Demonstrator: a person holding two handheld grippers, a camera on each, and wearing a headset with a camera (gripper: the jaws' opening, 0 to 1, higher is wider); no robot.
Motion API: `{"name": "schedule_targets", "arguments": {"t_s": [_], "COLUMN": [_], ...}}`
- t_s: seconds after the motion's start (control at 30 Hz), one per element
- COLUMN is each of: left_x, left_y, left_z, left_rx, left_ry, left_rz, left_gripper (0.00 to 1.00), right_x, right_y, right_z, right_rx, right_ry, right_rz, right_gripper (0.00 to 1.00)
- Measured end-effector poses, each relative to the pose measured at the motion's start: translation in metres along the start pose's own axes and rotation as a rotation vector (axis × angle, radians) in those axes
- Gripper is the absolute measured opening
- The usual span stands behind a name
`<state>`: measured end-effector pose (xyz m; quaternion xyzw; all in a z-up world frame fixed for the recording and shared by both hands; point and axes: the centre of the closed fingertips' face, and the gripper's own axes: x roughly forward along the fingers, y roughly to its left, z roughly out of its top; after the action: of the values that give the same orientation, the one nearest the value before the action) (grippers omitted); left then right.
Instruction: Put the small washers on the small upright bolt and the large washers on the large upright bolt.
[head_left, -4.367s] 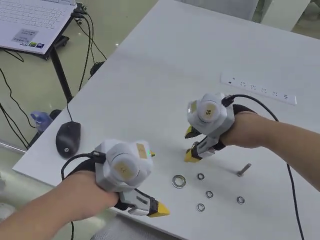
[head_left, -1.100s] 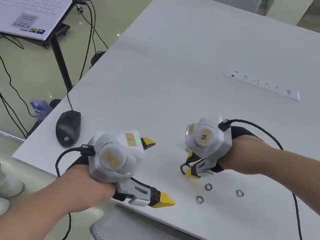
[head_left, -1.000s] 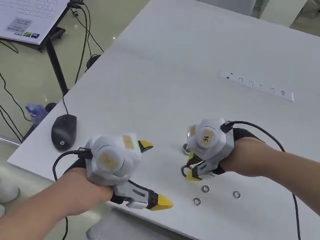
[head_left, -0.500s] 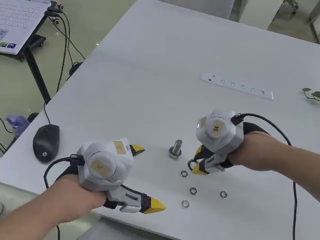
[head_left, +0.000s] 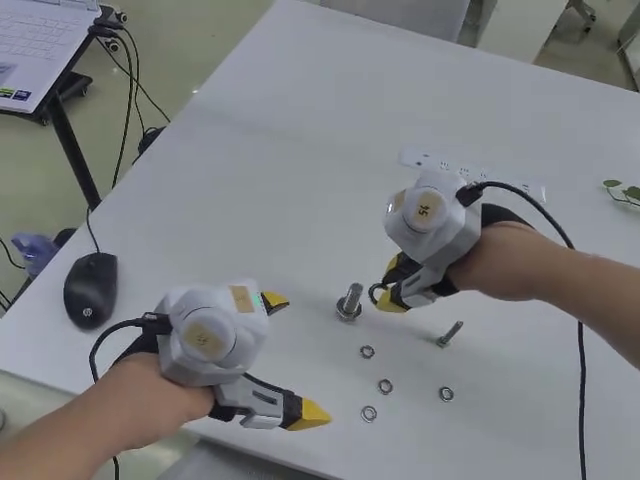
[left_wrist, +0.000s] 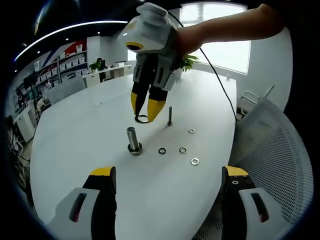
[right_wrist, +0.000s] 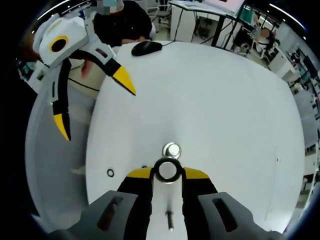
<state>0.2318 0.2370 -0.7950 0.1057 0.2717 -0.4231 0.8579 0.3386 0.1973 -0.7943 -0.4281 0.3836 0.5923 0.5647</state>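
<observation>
A large flat steel washer (right_wrist: 167, 170) sits pinched flat between the yellow jaw tips of the right gripper (head_left: 392, 296), held close beside the top of the large upright steel bolt (head_left: 349, 300) but not over it. Seen from the right gripper view, the ring's hole lies just short of the bolt's round end.

The large bolt stands on the white tabletop (head_left: 300, 150) between the two grippers. To its right, near the person's right wrist, is the small thin steel bolt (head_left: 449, 333), which looks upright in the left gripper view. Four small steel washers lie loose and flat on the table nearer the person than the bolts: one (head_left: 367, 351) close to the large bolt, two more (head_left: 385, 385) (head_left: 369, 412) strung toward the table edge, and a fourth (head_left: 446, 393) apart to the right.

The left gripper (head_left: 292, 356) hangs at the near edge of the table, its yellow-tipped jaws spread wide and holding nothing.

Farther out, a black computer mouse (head_left: 90, 288) rests at the left edge of the table and a white power strip (head_left: 430, 160) lies behind the right hand. A white laptop (head_left: 30, 40) sits on a stand off the table's left side.
</observation>
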Motion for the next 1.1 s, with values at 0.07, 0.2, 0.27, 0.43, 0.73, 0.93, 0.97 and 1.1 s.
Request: {"name": "schedule_targets", "arguments": {"t_s": [0.07, 0.2, 0.27, 0.43, 0.73, 0.93, 0.97, 1.1], "left_x": [0.000, 0.001, 0.001, 0.000, -0.001, -0.001, -0.001, -0.003], "left_y": [-0.002, -0.003, -0.004, -0.005, -0.004, -0.005, -0.005, -0.005], "left_z": [0.000, 0.000, 0.000, 0.001, 0.002, 0.000, 0.000, 0.003], "left_rx": [0.001, 0.005, 0.004, 0.005, -0.001, -0.002, -0.006, -0.019], "left_ry": [0.003, 0.004, 0.002, 0.007, 0.007, 0.012, 0.011, 0.000], "left_rz": [-0.006, -0.006, -0.005, -0.004, -0.001, -0.002, -0.002, -0.006], "left_gripper": [0.86, 0.86, 0.86, 0.84, 0.83, 0.82, 0.81, 0.81], "right_x": [0.002, 0.008, 0.011, 0.018, 0.024, 0.029, 0.031, 0.036], "right_y": [-0.003, -0.005, -0.006, -0.007, -0.009, -0.007, -0.007, -0.006], "right_z": [0.006, 0.011, 0.012, 0.012, 0.013, 0.014, 0.014, 0.012], "right_rx": [-0.005, -0.006, -0.009, -0.008, -0.002, -0.008, -0.010, -0.025], "right_ry": [0.000, 0.004, 0.008, 0.014, 0.016, 0.026, 0.029, 0.047], "right_rz": [-0.004, 0.006, 0.008, 0.017, 0.026, 0.032, 0.034, 0.036], "right_gripper": [0.22, 0.22, 0.22, 0.22, 0.22, 0.22, 0.22, 0.22]}}
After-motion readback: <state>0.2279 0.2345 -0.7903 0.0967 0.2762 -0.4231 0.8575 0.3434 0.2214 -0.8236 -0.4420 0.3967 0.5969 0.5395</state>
